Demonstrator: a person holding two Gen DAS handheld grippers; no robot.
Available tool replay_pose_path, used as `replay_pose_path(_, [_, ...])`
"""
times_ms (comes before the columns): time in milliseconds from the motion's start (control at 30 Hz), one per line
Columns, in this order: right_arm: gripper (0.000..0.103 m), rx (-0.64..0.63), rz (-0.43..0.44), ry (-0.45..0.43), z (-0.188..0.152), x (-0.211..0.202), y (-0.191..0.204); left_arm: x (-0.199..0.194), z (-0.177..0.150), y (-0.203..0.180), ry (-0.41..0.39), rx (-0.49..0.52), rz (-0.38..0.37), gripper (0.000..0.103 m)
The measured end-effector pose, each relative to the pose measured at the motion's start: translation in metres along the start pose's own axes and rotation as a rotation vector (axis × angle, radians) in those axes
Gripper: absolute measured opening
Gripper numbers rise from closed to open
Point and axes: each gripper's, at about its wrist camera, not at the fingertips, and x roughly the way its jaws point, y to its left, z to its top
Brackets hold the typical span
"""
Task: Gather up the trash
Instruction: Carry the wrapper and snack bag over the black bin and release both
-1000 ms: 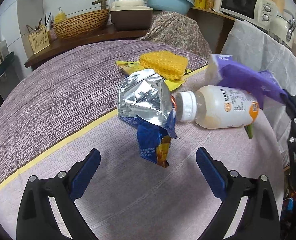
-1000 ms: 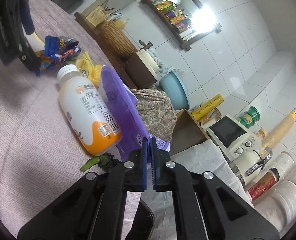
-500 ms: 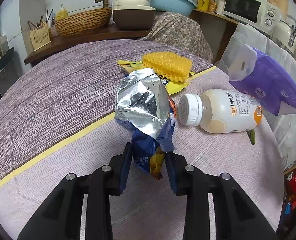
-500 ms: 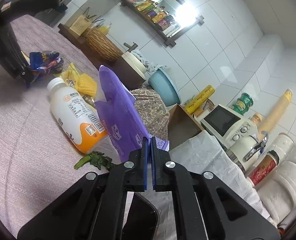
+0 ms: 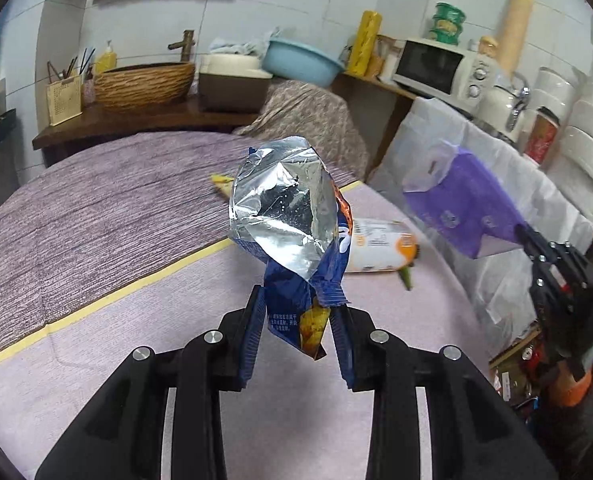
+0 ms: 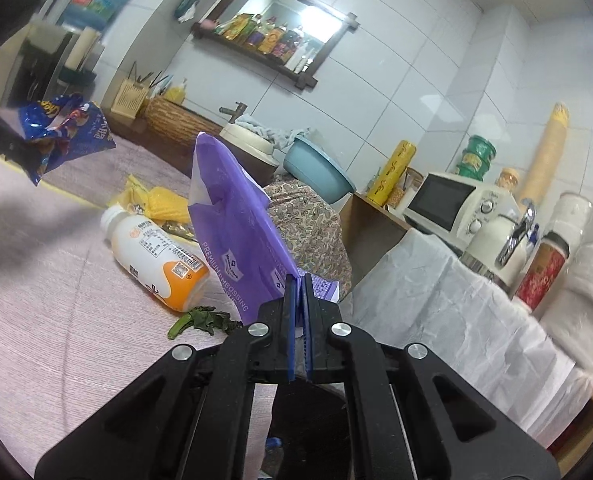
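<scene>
Foil-lined blue snack bag (image 5: 286,216), crumpled, sits at centre of the left wrist view, its lower end clamped between the pads of the left gripper (image 5: 296,320) and its body lifted clear of the purple tablecloth (image 5: 96,208). Right gripper (image 6: 298,320), jaws pressed together at lower centre of its own view, pinches one corner of a purple plastic bag (image 6: 232,224) that stands up from the jaws toward frame centre. White-and-orange drink bottle (image 6: 156,256) lies on its side on the cloth at centre left, a green vegetable scrap (image 6: 204,320) just beside its base and a yellow wrapper (image 6: 164,204) behind its cap.
</scene>
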Motion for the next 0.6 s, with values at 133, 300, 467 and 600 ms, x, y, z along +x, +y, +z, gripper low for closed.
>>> replay_pose_path(133, [0.003,0.055,-0.001,0.002,-0.006,-0.009,-0.011,-0.015,0.006,-0.02,-0.038,0.023,-0.052,0.032])
replay_pose_path(300, [0.003,0.096,-0.025,0.009,-0.015,-0.018,-0.025,-0.018,0.014,-0.054,-0.07,0.079,-0.127,0.033])
replay_pose_path(467, [0.003,0.14,-0.067,0.047,-0.031,-0.018,-0.044,0.004,0.017,-0.098,-0.047,0.15,-0.187,0.032])
replay_pose_path(600, [0.003,0.203,-0.097,0.109,-0.053,-0.009,-0.069,0.035,0.021,-0.136,-0.006,0.185,-0.248,0.033])
